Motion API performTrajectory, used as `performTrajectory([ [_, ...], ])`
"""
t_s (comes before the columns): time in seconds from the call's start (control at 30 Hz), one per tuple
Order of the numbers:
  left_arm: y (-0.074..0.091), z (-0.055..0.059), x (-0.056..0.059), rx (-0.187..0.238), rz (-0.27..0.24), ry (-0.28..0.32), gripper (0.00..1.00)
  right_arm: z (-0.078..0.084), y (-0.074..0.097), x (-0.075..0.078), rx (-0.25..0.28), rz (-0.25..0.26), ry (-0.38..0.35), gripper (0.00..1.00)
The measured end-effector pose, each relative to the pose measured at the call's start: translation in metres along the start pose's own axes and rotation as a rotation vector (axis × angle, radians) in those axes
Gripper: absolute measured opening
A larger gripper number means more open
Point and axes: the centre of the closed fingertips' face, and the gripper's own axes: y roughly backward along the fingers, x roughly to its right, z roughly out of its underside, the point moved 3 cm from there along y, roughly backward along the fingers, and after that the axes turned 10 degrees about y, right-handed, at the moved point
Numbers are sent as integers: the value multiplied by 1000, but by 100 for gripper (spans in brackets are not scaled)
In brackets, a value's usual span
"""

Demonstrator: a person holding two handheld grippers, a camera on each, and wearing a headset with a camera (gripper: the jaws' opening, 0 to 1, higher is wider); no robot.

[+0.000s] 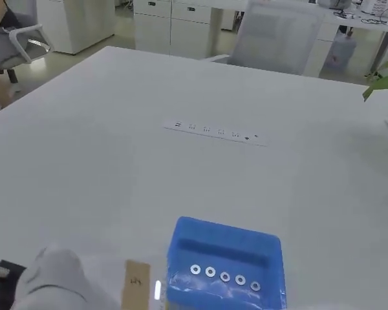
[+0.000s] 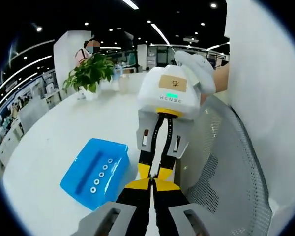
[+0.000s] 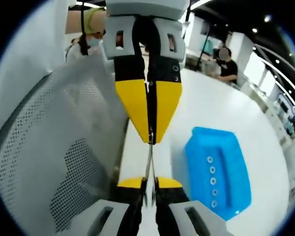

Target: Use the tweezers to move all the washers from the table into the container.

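Note:
Several silver washers (image 1: 225, 276) lie in a row inside the blue container (image 1: 181, 242) near the table's front edge; the container (image 2: 83, 172) and its washers (image 2: 102, 173) also show in the left gripper view, and both (image 3: 226, 157) (image 3: 212, 179) in the right gripper view. My two grippers face each other tip to tip beside the container. Thin metal tweezers (image 3: 149, 162) run between them. My right gripper (image 3: 149, 189) is shut on one end and my left gripper (image 3: 150, 140) on the other. Part of a gripper (image 1: 139, 284) shows in the head view.
A white power strip (image 1: 215, 132) lies across the middle of the white table (image 1: 116, 161). A potted plant (image 1: 385, 81) stands at the right edge. A mesh office chair (image 2: 226, 167) is close beside the grippers. A gloved hand (image 1: 55, 274) sits at the bottom left.

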Motion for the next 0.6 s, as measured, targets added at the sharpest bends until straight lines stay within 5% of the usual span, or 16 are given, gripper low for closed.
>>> performTrajectory([
  [0.3,-14,45,-16,-151,14,30,0,9,-18,0,36,-21,-101,7],
  [0.6,-28,69,-33,-275,39,19,0,21,8,-4,52,45,-204,24],
])
